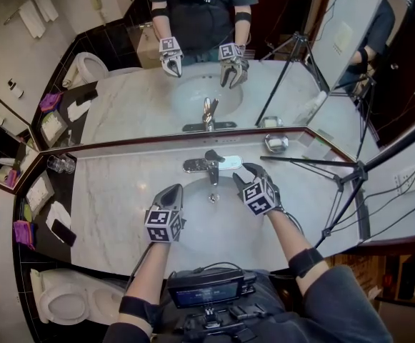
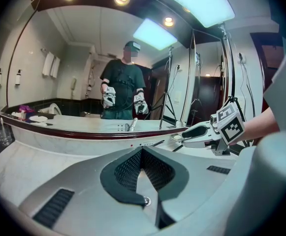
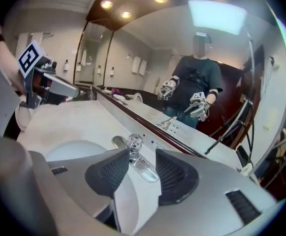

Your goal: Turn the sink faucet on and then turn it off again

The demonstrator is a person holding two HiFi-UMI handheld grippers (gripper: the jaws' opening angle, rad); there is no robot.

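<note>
The chrome faucet (image 1: 211, 164) stands at the back of the round white sink basin (image 1: 206, 219), its lever handle on top. My right gripper (image 1: 246, 171) is just right of the faucet, over the basin's back rim, jaws open. In the right gripper view the faucet (image 3: 134, 149) stands just beyond the right gripper (image 3: 143, 156), seen through the gap between its fingertips, and the pads do not touch it. My left gripper (image 1: 173, 191) hovers over the basin's left side, shut and empty; its tips meet in the left gripper view (image 2: 142, 151). I see no water stream.
A marble counter (image 1: 114, 199) surrounds the basin, with a wall mirror (image 1: 207, 48) right behind the faucet. Glasses (image 1: 61, 164) stand at the far left, a small dish (image 1: 276, 143) at the back right. A tripod (image 1: 350, 184) leans over the counter's right end. A toilet (image 1: 64, 302) is lower left.
</note>
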